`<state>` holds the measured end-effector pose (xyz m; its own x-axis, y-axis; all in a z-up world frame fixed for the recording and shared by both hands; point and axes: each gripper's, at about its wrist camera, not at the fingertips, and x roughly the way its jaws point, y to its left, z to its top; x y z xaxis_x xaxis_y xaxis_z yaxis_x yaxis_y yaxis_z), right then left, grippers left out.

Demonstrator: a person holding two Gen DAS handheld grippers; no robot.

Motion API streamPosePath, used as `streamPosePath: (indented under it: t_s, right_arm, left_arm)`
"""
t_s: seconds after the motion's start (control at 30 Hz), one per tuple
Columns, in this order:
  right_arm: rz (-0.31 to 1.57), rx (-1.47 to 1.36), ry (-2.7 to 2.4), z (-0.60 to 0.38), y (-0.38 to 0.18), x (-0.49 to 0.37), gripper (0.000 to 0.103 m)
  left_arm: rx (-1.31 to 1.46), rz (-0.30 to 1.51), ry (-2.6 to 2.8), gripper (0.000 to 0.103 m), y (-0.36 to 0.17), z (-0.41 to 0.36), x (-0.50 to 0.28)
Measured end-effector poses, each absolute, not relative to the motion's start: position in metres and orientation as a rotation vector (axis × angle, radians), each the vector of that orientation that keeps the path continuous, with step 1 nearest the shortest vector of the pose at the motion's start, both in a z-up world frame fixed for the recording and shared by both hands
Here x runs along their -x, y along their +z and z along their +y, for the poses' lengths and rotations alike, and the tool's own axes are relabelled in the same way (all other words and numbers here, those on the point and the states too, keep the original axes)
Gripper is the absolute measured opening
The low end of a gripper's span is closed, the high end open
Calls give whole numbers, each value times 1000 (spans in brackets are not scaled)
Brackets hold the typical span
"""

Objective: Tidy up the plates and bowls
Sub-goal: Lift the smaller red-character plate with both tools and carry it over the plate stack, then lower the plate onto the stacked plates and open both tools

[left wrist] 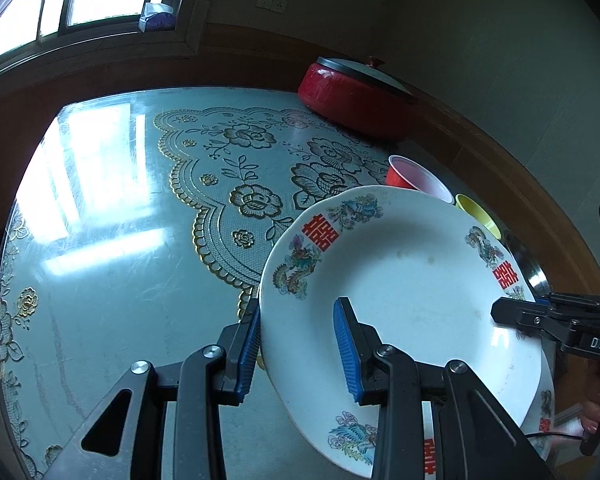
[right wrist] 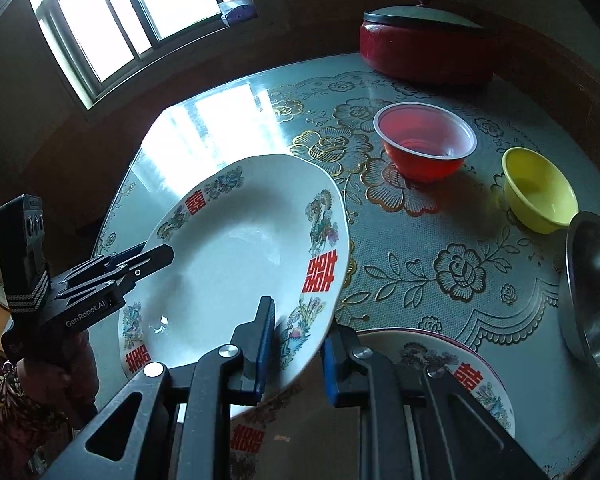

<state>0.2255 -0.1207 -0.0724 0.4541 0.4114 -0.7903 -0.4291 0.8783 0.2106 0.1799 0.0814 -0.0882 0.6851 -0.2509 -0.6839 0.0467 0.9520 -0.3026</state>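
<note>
A white plate (left wrist: 404, 280) with red characters and dragon patterns is held tilted between both grippers, above a second plate (right wrist: 464, 368) of the same pattern on the table. My left gripper (left wrist: 298, 320) is shut on its left rim, one blue pad under the rim and one on the inner face. My right gripper (right wrist: 300, 320) is shut on the opposite rim of the plate (right wrist: 236, 256). Each gripper shows in the other's view: the right gripper (left wrist: 516, 314) at the plate's right edge, the left gripper (right wrist: 156, 258) at its left edge. The lower plate (left wrist: 546, 400) peeks out at the right.
On the lace-patterned table (right wrist: 440, 264) stand a red plastic bowl (right wrist: 424, 140), a yellow bowl (right wrist: 540, 192) and a steel bowl (right wrist: 592, 288) at the right edge. A red pot with a dark lid (right wrist: 424, 52) sits at the back. A person's hand (right wrist: 56, 380) grips the left tool.
</note>
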Motion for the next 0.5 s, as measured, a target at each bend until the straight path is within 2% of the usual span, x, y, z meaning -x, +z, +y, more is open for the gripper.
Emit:
streamPosePath:
  t_s: [0.5]
  right_arm:
    - [954,-76,446,-169,-60,-185,20]
  left_arm:
    - [207,776,-273,36,-67,34,-169]
